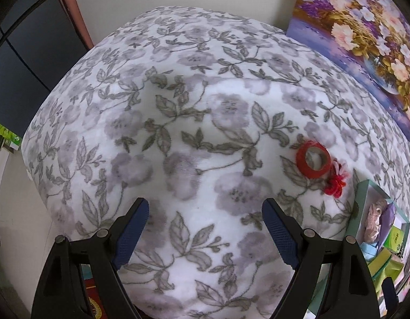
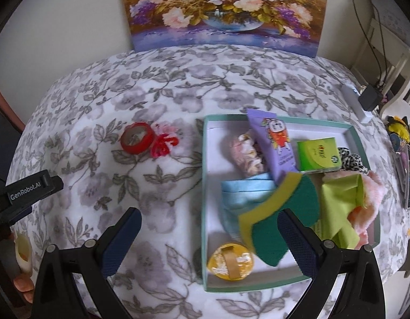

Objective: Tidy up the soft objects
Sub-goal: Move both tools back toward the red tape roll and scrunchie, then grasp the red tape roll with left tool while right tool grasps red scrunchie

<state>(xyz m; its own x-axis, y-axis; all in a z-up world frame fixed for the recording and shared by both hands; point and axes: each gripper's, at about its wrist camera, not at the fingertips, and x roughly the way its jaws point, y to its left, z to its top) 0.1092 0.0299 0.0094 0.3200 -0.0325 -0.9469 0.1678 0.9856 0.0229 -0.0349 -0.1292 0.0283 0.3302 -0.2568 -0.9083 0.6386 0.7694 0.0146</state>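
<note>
A red tape roll point(image 2: 137, 137) and a red yarn knot point(image 2: 164, 143) lie on the floral blanket point(image 2: 157, 85), left of a teal-rimmed box point(image 2: 203, 186). The box holds a green-and-yellow sponge point(image 2: 284, 212), blue cloth point(image 2: 245, 194), a lime cloth point(image 2: 340, 202), a purple tube point(image 2: 274, 143), a green packet point(image 2: 318, 154), a yellow puff point(image 2: 230, 261) and a pink plush point(image 2: 372, 199). My right gripper point(image 2: 209, 236) is open and empty above the box's front left. My left gripper point(image 1: 205, 228) is open and empty over bare blanket; the tape roll point(image 1: 313, 159) lies to its right.
A flower painting point(image 2: 223, 8) leans on the wall behind the blanket. A white power strip point(image 2: 356, 103) and black adapter point(image 2: 369, 97) sit at the right edge. The box point(image 1: 364, 212) shows at the left wrist view's right edge. The blanket drops off at the left.
</note>
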